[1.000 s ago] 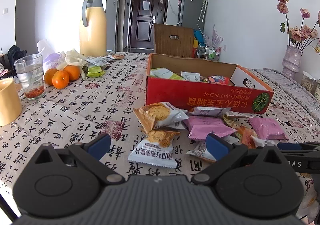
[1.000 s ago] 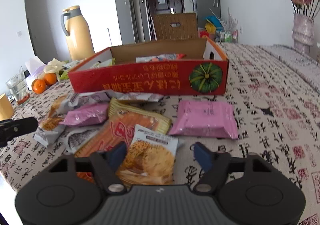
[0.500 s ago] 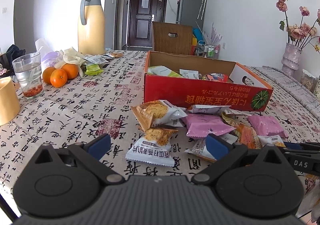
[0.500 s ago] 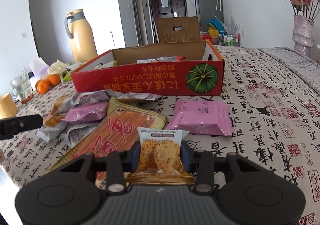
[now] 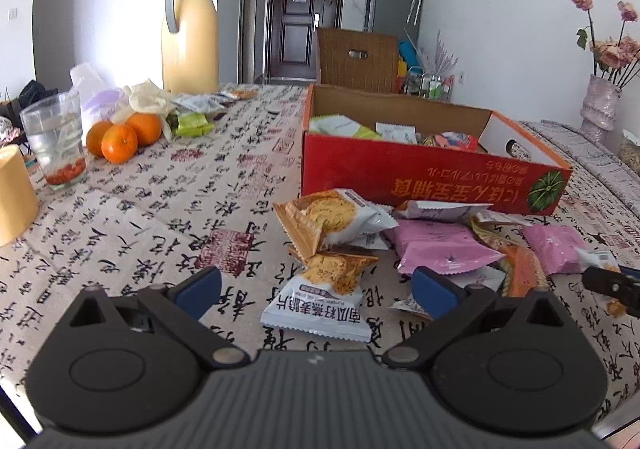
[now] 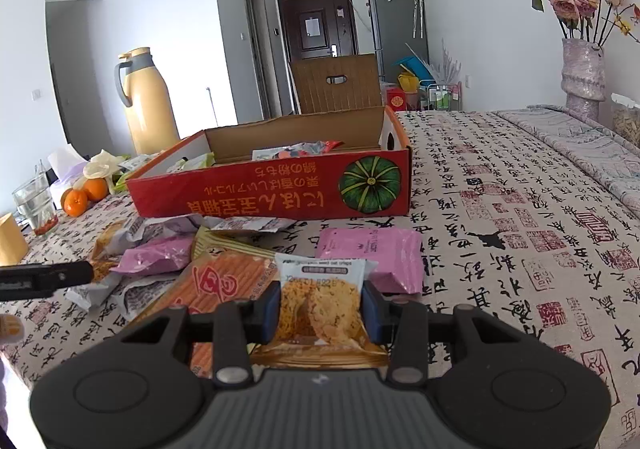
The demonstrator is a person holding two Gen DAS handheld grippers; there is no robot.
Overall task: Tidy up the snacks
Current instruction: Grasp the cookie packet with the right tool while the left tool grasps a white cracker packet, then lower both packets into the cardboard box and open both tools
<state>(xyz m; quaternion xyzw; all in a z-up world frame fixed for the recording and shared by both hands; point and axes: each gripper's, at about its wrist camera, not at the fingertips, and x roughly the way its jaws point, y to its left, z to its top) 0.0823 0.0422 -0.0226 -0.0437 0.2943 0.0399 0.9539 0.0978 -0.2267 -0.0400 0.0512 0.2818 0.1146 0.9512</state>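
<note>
Inside red box (image 6: 280, 189), several snack packets (image 6: 296, 151), perhaps five.

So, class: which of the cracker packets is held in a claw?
The clear-windowed cracker packet pinched in the right claw; the other packets lie loose on the tablecloth.

I see a crisp packet (image 6: 322, 301) upright, pinched between blue pads; other wrapped snacks (image 5: 448, 249) lie heaped before the red box (image 6: 280, 185).

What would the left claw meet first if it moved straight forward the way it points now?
Probably the white cracker packet lying on the tablecloth between its open fingers; the left claw seems slightly above it, so depth is uncertain. Beyond lies the snack pile, then the red box.
</note>
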